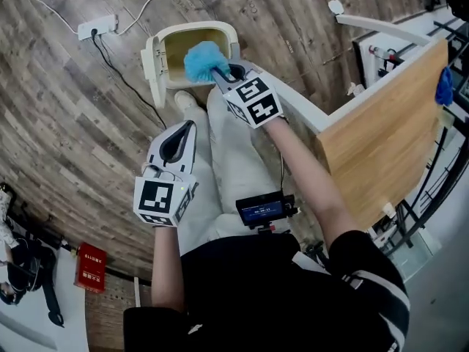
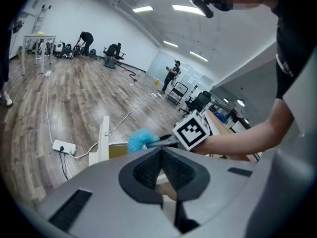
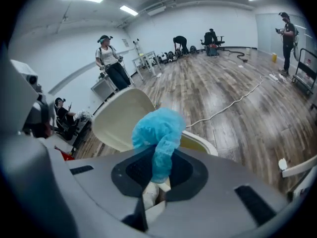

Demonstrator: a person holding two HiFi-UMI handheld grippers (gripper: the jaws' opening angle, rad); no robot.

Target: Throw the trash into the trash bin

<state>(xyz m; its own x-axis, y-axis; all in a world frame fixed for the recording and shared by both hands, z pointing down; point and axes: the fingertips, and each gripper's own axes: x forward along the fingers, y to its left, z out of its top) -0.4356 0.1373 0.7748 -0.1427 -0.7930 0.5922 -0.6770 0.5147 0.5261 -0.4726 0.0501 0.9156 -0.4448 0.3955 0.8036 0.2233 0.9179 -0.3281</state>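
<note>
1. One trash bin (image 1: 196, 26) is seen on the wooden floor (image 1: 73, 108) ahead of the person's legs (image 1: 234, 152), its lid (image 1: 152, 64) swung open.
2. Two grippers are counted: the right gripper (image 1: 223, 72) is stretched over the bin's mouth, far nearer it; the left gripper (image 1: 189, 128) is held back by the legs, its fingers closed together on nothing.
3. One crumpled blue trash wad (image 1: 205, 59) is pinched between the right fingers, bunched out past their tips along their line, seemingly over the opening; letting go is judged enough.
</note>
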